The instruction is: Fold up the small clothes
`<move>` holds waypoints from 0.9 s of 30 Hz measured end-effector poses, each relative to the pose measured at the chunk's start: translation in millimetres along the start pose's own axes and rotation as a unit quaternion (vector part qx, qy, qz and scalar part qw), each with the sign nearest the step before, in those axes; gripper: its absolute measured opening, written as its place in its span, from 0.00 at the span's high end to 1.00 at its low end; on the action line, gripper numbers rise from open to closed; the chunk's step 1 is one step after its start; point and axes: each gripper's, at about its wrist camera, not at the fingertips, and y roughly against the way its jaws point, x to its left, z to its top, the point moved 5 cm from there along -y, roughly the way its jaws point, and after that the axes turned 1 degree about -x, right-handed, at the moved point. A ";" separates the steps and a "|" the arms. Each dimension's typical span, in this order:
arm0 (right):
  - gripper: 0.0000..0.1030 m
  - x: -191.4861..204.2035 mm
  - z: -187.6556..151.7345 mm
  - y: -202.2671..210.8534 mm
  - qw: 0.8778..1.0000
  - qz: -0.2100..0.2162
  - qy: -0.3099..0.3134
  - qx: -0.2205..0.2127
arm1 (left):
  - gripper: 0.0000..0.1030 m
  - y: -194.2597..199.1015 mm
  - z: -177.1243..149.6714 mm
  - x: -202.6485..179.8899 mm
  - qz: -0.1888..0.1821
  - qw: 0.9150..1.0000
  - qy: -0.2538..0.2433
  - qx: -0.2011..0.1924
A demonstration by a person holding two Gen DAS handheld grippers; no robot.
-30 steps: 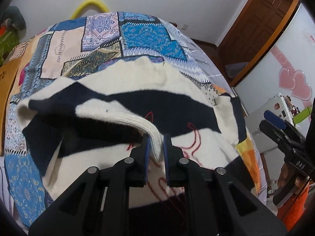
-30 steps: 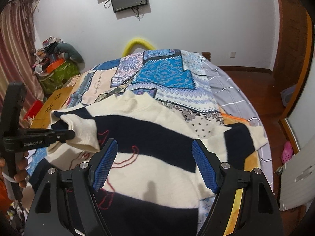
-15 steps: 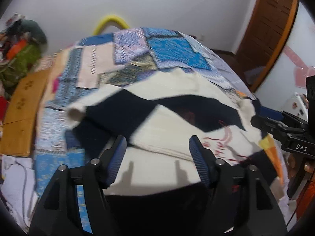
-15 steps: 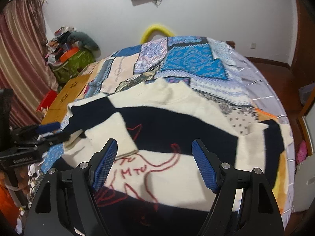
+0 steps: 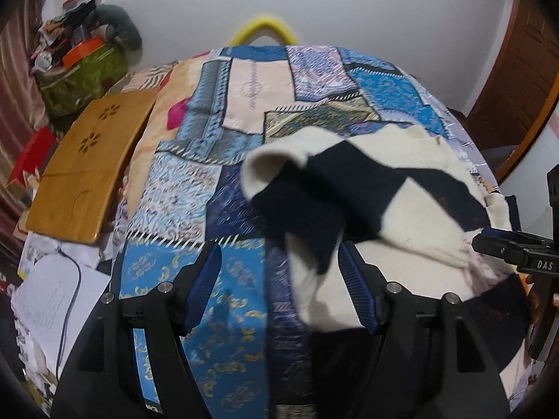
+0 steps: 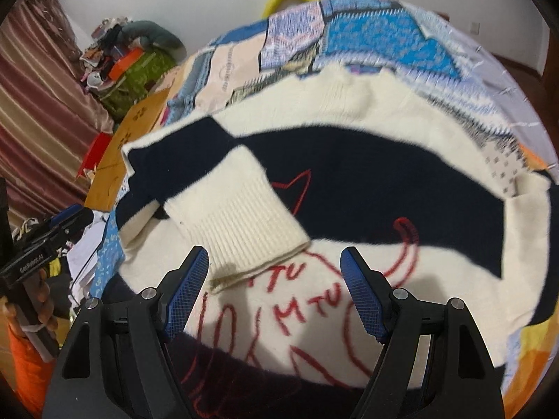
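Observation:
A cream and navy striped sweater point(image 6: 349, 174) with red cat stitching lies on the patchwork bed; it also shows in the left wrist view point(image 5: 401, 209). Its left sleeve point(image 6: 241, 216) is folded across the chest, with the ribbed cuff point(image 6: 258, 244) lying flat. My left gripper point(image 5: 279, 286) is open and empty over the sweater's left edge. My right gripper point(image 6: 274, 286) is open and empty, just in front of the cuff. Each gripper shows at the edge of the other's view, the left one point(image 6: 66, 223) and the right one point(image 5: 506, 244).
A patchwork quilt point(image 5: 244, 97) covers the bed. A wooden lap tray point(image 5: 87, 160) lies at the bed's left side, with papers point(image 5: 52, 300) below it. A green bag point(image 5: 84, 73) with clutter stands by the wall. A brown door point(image 5: 517, 70) is at the right.
My left gripper let go of the sleeve cuff, opened and pulled back to the left. The sleeve now lies folded on the chest. My right gripper moved closer over the sweater.

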 end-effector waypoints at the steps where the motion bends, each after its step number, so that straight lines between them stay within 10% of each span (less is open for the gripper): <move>1: 0.27 -0.1 0.2 -4.0 1.000 0.002 -0.004 0.006 | 0.34 -2.4 -3.0 4.2 -0.001 1.000 0.003 0.002; 13: 0.32 10.0 -0.2 -25.5 0.999 0.021 -0.026 0.027 | 0.34 -27.9 -26.0 8.1 -0.017 0.999 0.001 0.035; 21: 0.81 7.9 5.5 -28.7 0.999 0.023 -0.031 0.023 | 0.34 -30.4 -26.5 3.1 -0.021 0.999 0.001 0.039; 27: 0.90 21.1 14.1 -14.8 1.000 0.004 0.013 -0.013 | 0.34 -28.9 -25.4 -0.7 -0.020 0.999 0.001 0.041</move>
